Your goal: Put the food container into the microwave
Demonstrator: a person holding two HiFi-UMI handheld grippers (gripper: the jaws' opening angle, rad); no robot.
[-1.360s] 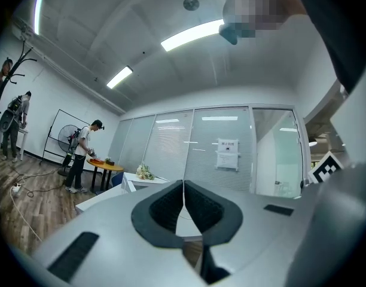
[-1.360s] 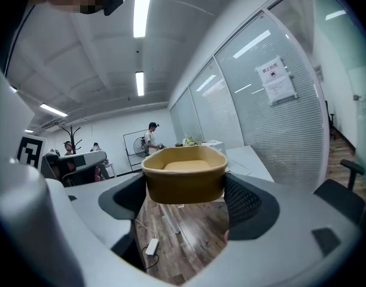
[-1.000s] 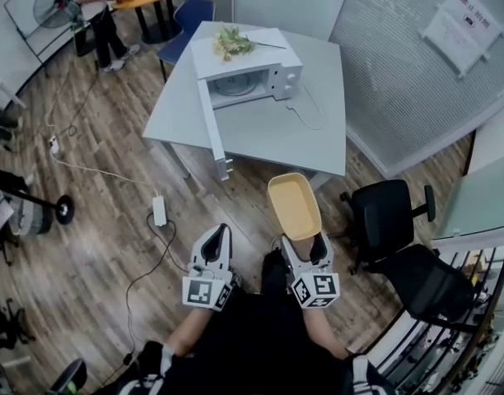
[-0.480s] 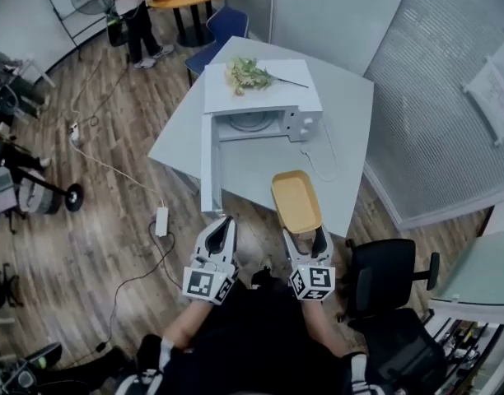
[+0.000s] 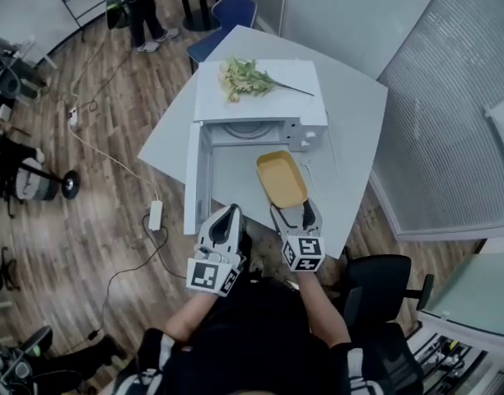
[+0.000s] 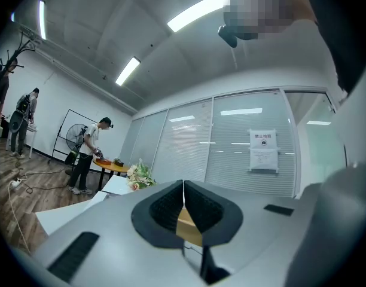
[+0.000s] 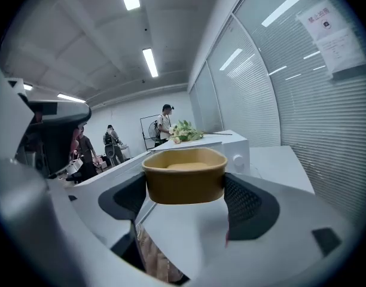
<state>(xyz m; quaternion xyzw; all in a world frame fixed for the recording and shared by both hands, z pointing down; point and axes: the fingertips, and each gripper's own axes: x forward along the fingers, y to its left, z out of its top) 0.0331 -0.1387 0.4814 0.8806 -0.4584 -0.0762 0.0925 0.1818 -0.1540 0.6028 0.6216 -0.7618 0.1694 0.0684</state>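
My right gripper (image 5: pixel 294 217) is shut on a tan rectangular food container (image 5: pixel 281 178), gripping its near end; the container (image 7: pixel 185 175) is held level over the grey table (image 5: pixel 351 130), just in front of the microwave. The white microwave (image 5: pixel 256 97) stands on the table with its door (image 5: pixel 194 179) swung open to the left and its cavity (image 5: pixel 248 128) showing. A bunch of flowers (image 5: pixel 245 76) lies on its top. My left gripper (image 5: pixel 226 222) is shut with nothing in it, near the open door's front end.
A white cable (image 5: pixel 314 171) runs across the table right of the container. A black office chair (image 5: pixel 384 278) stands at my right. A power strip (image 5: pixel 156 215) and cords lie on the wooden floor to the left. A person (image 5: pixel 141 11) stands by an orange table far back.
I have stepped closer to the table. The right gripper has carried the container forward, from over the floor to over the table by the microwave's opening. The left gripper stays shut.
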